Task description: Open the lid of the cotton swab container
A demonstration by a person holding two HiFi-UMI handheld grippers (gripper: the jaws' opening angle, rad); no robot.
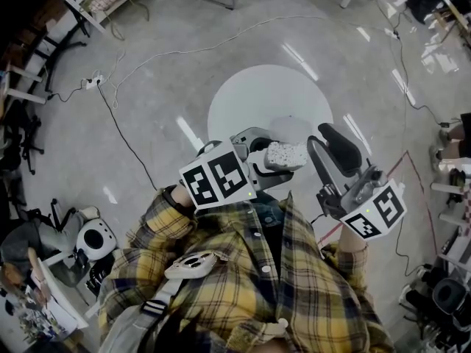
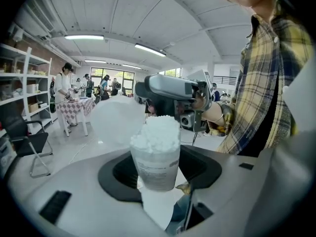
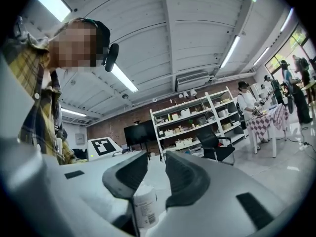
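"Left gripper [image 2: 159,181]: grip state?"

"Clamped on cotton swab container [image 2: 156,157], long axis toward 12 o'clock; lid [image 2: 116,120] stands open at 10 o'clock (swabs bare). Right gripper [image 3: 157,174] narrow, empty; container near, at its 7 o'clock."

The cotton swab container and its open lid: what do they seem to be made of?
The container looks like smooth, translucent plastic: its wall is cloudy and lets light through. The lid seems to be milky, half-clear plastic too, though it is blurred.
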